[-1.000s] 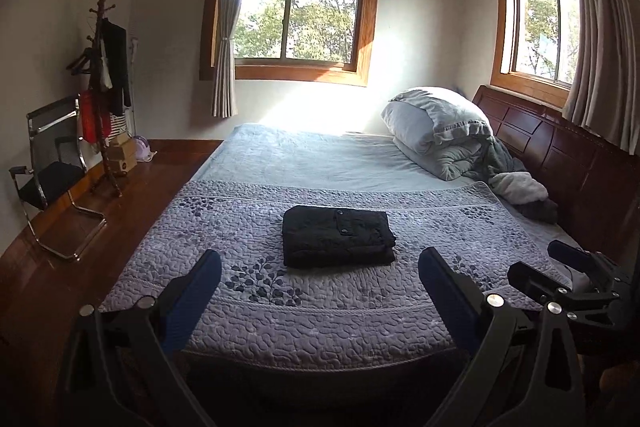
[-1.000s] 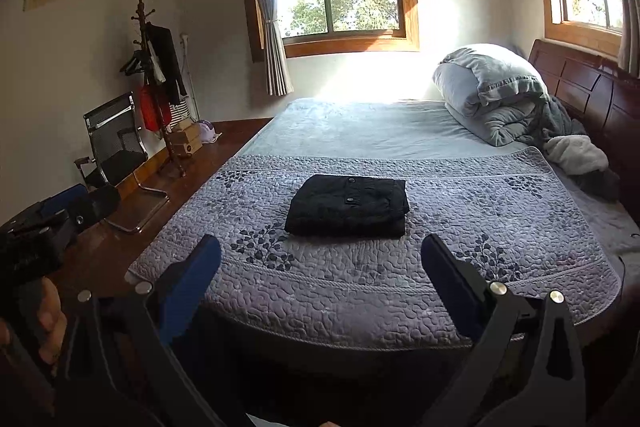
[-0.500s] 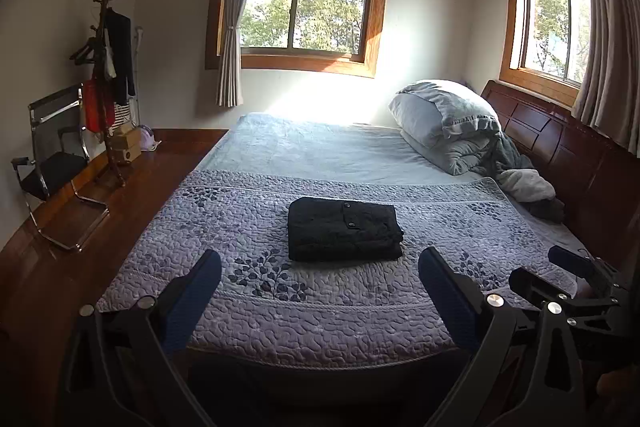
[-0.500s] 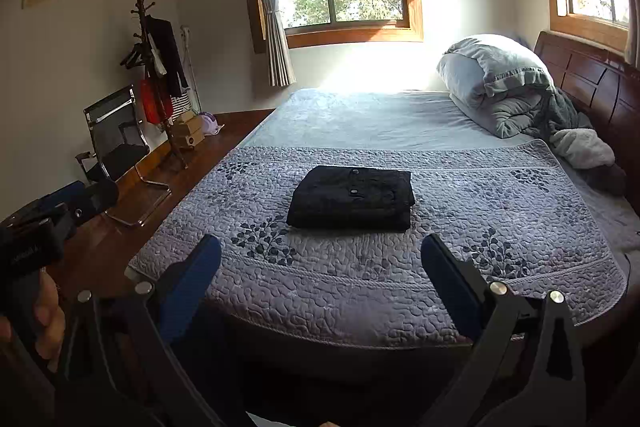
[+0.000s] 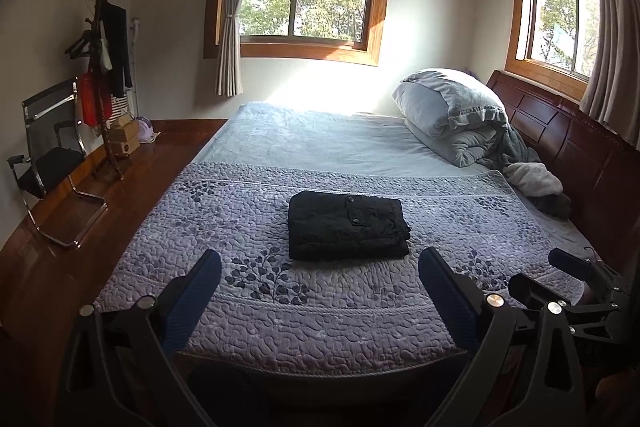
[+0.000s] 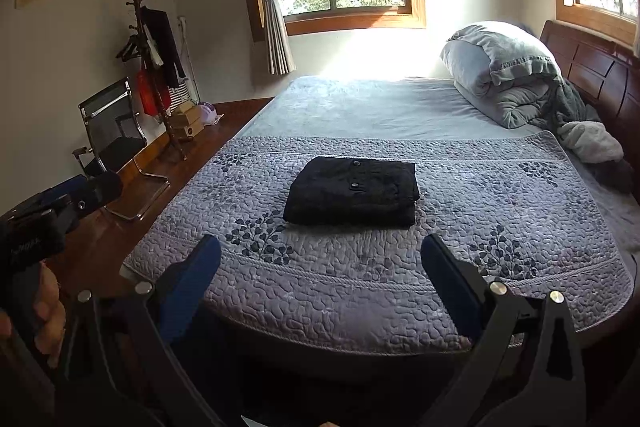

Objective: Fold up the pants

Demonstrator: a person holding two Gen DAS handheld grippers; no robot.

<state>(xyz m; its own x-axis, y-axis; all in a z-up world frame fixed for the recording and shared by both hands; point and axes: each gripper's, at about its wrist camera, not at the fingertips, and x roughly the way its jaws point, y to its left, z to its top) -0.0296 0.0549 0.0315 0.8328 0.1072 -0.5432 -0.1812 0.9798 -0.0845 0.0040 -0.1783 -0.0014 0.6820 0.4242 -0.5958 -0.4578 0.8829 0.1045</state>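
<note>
The fold is being judged complete: one pair of black pants (image 5: 347, 225) is lying as a compact rectangular stack on the quilted bedspread (image 5: 280, 307), roughly midway between the bed's left and right edges and somewhat back from its near edge, with two buttons showing on top. No cloth is being held by either tool. What is left, if anything, is being judged as a check or a slight squaring of the stack; for that, a reach forward over the near edge of the bed would be called for, since both tools are being held well apart from the pants.

Going left to right: beside the bed's left edge, one metal-framed chair (image 6: 114, 143) and one coat stand (image 6: 154, 67) hung with clothes are being seen by the wall. The left gripper (image 5: 320, 281) is being held off the near edge of the bed, its jaws spread wide and empty. The right gripper (image 6: 320, 267) is being held likewise, jaws wide with nothing between them. Toward the bed's far right corner, a pile of grey bedding (image 5: 460, 115) is resting against the wooden headboard (image 5: 568, 147). Two windows are being counted.
</note>
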